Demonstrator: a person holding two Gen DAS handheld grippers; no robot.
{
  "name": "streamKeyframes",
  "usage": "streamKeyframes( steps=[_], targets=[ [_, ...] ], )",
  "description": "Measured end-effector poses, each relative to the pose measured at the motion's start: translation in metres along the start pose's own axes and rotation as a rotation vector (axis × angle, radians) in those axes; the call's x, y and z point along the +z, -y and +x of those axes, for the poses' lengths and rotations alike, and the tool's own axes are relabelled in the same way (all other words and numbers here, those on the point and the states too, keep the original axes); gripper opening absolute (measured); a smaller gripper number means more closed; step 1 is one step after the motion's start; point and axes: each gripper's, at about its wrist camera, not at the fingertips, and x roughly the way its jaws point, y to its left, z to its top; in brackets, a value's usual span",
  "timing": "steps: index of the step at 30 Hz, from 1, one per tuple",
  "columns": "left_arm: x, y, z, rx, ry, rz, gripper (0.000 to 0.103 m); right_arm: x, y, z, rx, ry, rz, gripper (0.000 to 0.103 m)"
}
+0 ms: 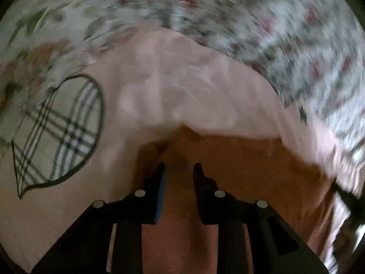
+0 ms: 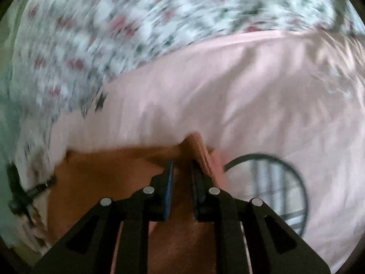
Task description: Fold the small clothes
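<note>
One pink shirt point(image 1: 205, 96) on a floral sheet point(image 1: 296, 34). Its raised fold lies between both grippers' fingers: left gripper point(image 1: 179, 167) parted, not pinching; right gripper point(image 2: 182, 163) clamping the fold.

White floral bedsheet point(image 2: 95, 34) with red blossoms and green leaves, motion-blurred, dim light

Home, prob. bedroom: work surface is a floral bedsheet point(image 1: 285, 34), white w/ red flowers + green leaves, wrinkled like a made bed; small pink garment point(image 2: 228, 91) lies on it.
</note>
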Motion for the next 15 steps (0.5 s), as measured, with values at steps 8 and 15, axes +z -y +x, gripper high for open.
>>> streamKeyframes(
  steps=[8, 15],
  targets=[
    [-0.077, -0.027, -0.05, -0.056, -0.007, -0.095, 0.037, -0.056, -0.022, -0.046, 0.048, 0.008, -0.007, 0.018],
    [-0.167, -0.02, -0.095, -0.128, -0.084, -0.079, 0.039, -0.123, -0.046, -0.06, 0.09, -0.083, -0.014, 0.02]
  ],
)
